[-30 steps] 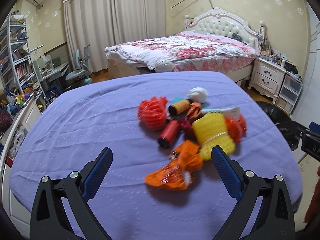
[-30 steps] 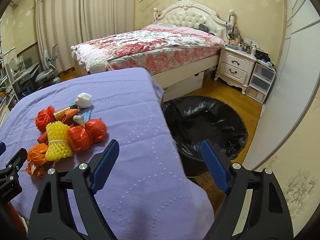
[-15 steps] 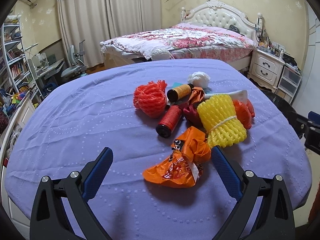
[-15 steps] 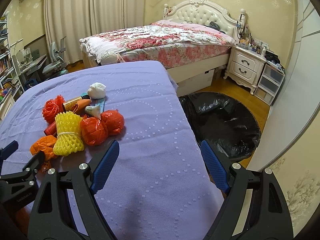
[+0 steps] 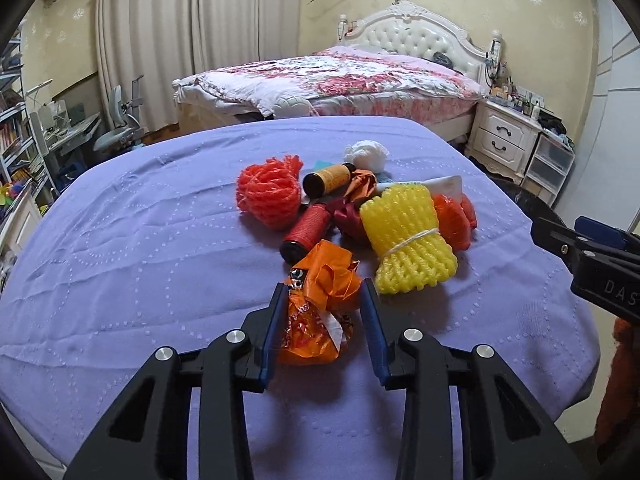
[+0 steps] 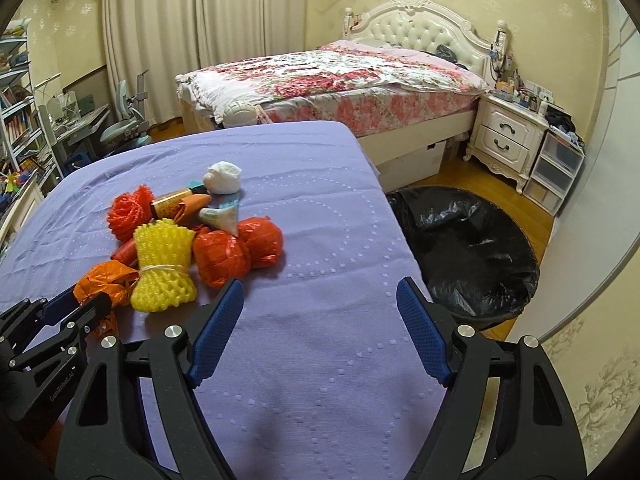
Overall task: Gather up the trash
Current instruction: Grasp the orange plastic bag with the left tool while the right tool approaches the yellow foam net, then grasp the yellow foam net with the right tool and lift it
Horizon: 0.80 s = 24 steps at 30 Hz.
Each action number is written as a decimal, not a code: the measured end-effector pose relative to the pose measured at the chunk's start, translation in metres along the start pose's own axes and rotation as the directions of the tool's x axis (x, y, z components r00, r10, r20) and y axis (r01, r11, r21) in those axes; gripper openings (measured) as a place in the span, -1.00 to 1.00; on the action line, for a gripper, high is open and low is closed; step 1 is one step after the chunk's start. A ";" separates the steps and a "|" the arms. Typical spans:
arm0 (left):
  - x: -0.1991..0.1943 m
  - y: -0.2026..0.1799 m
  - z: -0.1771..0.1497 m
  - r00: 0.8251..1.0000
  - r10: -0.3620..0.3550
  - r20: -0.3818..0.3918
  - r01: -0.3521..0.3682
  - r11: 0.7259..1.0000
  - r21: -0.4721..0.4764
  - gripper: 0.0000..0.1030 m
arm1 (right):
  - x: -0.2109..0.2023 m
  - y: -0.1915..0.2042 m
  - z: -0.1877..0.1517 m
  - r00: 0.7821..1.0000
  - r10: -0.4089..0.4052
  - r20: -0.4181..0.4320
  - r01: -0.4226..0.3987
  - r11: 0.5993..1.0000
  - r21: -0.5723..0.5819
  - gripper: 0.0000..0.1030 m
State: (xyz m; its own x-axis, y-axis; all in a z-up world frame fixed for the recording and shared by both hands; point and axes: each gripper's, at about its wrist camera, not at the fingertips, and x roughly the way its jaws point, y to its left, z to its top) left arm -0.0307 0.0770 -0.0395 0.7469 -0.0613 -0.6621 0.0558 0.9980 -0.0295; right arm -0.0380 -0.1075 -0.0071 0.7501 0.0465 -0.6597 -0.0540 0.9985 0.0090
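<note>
Fingers of the left gripper (image 5: 323,312) are standing on either side of the crumpled orange wrapper (image 5: 320,312), narrowed to about its width; whether the pads are pressing it yet is hard to tell, and it is lying on the purple tablecloth (image 5: 140,240) at the near edge of the trash pile. The step in hand looks like the first pickup. Right gripper (image 6: 320,320) is hovering wide open and holding nothing over bare cloth near the table's right side. Just beyond the wrapper, the yellow foam net (image 5: 408,240) is lying tied with string, with the red thread spool (image 5: 308,232), the orange foam net (image 5: 268,196) and two red mesh balls (image 6: 236,252) crowding around it. Farther back, the white paper wad (image 5: 366,154) is sitting beside a brown bottle (image 5: 328,178). Off the table's right edge, the black-lined bin (image 6: 468,252) is waiting on the floor. Next, I judge, the left jaws need to close firmly, lift clear of the foam net, and swing right across to the bin.
</note>
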 end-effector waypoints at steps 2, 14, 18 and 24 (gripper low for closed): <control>-0.005 0.004 0.002 1.000 0.010 0.013 -0.010 1.000 -0.009 -0.28 | -0.002 0.008 0.002 1.000 0.017 0.002 -0.017 1.000 -0.011 0.48; -0.031 0.068 0.005 0.982 0.173 0.079 -0.165 0.981 -0.098 -0.28 | 0.008 0.065 0.008 0.978 0.202 -0.059 -0.206 0.976 -0.076 -0.07; -0.031 0.084 0.006 0.976 0.201 0.079 -0.191 0.974 -0.121 -0.28 | 0.017 0.080 0.007 0.965 0.241 -0.102 -0.250 0.965 -0.083 -0.17; -0.024 0.099 0.002 0.978 0.204 0.052 -0.194 0.969 -0.151 -0.28 | 0.027 0.097 0.006 0.967 0.222 -0.125 -0.237 0.964 -0.118 -0.17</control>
State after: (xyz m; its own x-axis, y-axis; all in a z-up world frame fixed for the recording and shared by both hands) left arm -0.0422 0.1769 -0.0251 0.7762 0.1428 -0.6141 -0.1908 0.9816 -0.0129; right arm -0.0185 -0.0088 -0.0193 0.6313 0.2629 -0.7296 -0.3073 0.9486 0.0760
